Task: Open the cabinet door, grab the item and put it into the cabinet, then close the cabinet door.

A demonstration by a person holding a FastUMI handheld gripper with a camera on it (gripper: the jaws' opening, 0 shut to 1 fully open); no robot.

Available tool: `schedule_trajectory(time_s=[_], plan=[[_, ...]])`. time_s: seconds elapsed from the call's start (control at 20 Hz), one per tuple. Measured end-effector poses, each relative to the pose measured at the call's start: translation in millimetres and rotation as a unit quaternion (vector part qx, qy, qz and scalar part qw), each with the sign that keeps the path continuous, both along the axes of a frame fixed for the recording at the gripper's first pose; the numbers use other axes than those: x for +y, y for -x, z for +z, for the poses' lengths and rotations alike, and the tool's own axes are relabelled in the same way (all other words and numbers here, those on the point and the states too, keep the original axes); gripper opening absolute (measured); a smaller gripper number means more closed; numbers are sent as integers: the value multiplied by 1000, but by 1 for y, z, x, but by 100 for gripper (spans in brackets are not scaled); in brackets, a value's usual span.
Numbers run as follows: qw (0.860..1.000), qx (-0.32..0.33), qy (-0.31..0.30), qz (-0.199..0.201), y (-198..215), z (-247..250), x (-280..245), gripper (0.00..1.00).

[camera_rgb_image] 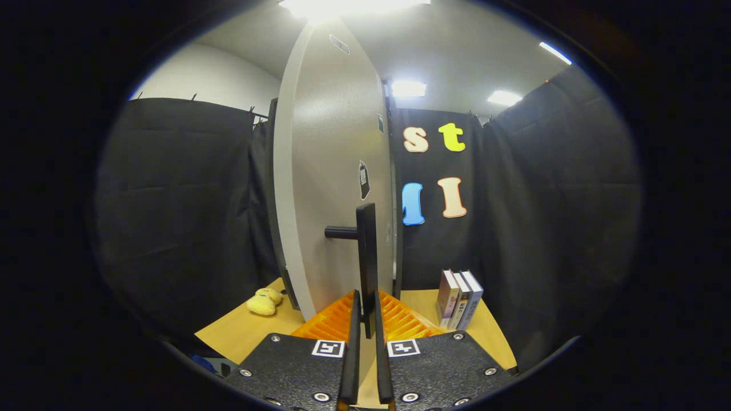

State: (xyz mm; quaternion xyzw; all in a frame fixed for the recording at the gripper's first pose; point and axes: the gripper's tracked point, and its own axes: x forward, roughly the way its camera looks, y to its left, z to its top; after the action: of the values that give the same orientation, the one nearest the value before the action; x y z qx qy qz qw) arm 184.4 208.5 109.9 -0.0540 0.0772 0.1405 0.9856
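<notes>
The black door handle (366, 257) is clamped near its lower end between the nearly closed fingers of the gripper (365, 311). The grey cabinet door (337, 188) is seen edge-on, partly swung out. The pull is best kept along the door's arc, with the grip kept square. The yellow plush item (264, 301) lies on the wooden table (240, 331), left of the door; three books (460, 299) stand to the right.

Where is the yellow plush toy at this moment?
In the gripper view, the yellow plush toy lies on the wooden table, left of the open cabinet door, whose black handle the gripper grips.
</notes>
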Motion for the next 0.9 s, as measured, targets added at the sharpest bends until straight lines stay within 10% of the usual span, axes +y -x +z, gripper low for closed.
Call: schedule_trajectory(time_s=[0.3,0.7,0.9], plan=[[993,-35,45,-108,-9,-3,-52,8],[989,-116,-17,-92,37,35,-15,14],[988,-132,-40,-68,44,24,23,69]])
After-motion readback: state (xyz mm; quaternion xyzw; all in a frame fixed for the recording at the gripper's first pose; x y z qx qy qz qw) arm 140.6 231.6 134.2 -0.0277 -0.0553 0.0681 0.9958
